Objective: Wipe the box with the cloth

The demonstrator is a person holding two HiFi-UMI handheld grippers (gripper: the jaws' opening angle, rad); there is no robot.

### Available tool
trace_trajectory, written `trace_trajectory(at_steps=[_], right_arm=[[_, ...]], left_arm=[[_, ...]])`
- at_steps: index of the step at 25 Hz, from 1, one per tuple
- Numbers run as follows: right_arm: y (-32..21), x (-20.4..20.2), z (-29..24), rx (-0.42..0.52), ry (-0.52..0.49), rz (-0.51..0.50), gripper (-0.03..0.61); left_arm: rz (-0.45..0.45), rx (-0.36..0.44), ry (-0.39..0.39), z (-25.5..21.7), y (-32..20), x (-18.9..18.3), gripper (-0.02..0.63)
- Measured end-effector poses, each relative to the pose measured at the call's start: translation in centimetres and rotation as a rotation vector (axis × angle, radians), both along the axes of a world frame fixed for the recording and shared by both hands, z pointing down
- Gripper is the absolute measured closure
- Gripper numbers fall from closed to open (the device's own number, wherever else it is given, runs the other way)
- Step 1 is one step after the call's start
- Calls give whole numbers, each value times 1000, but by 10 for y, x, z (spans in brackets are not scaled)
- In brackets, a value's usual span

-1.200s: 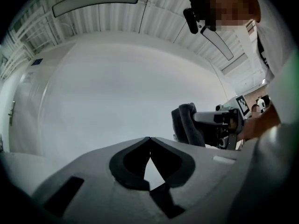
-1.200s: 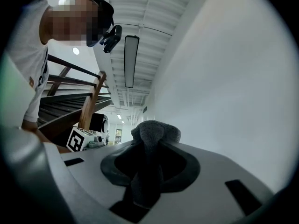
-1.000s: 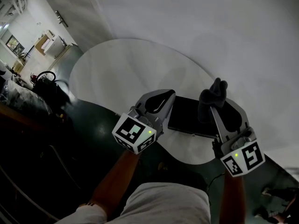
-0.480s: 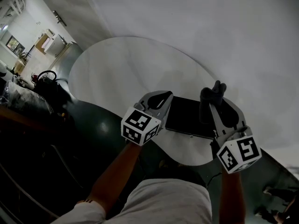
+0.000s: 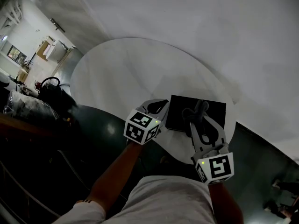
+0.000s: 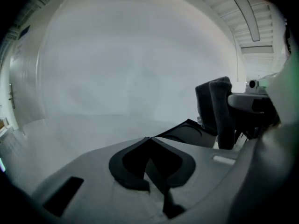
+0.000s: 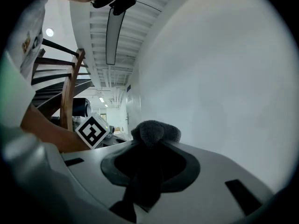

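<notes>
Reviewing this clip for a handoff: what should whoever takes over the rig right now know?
Left gripper: shut, empty, at the left edge of the box.
Right gripper: shut on the cloth, held over the box.
The box lies flat near the edge of the table.
Done: cloth gripped and brought to the box; contact unclear.
Left: wipe the box.

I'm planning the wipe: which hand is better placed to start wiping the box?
Right. The right hand-held gripper is shut on the cloth, which hangs over the box. The left hand-held gripper is shut and empty, beside the box's edge.
</notes>
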State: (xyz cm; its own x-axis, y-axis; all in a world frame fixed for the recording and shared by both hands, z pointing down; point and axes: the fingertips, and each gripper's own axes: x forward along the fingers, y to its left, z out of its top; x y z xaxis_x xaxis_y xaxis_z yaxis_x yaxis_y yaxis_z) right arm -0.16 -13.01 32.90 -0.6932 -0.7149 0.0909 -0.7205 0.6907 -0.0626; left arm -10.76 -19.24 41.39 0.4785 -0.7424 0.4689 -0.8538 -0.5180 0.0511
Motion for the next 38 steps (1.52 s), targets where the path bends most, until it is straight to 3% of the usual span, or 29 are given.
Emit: trace_trajectory(at_steps=[6, 11, 13, 18, 22, 27, 38], right_arm=[[35, -23, 26, 64, 88, 11, 483], [44, -36, 56, 34, 133, 79, 483], [45, -40, 64, 28, 136, 113, 483], [49, -52, 78, 45, 192, 188, 483], [50, -62, 94, 30, 216, 236, 482], [49, -68, 104, 33, 220, 279, 482], [41, -81, 120, 70, 261, 301, 482]], left_arm=[[81, -114, 38, 21, 10, 9, 597], [115, -185, 17, 34, 11, 11, 589], [122, -201, 26, 35, 12, 10, 509], [107, -257, 56, 43, 12, 6, 476], [74, -355, 137, 53, 12, 8, 438], [93, -447, 160, 60, 13, 14, 436], [60, -528, 190, 62, 10, 15, 456]])
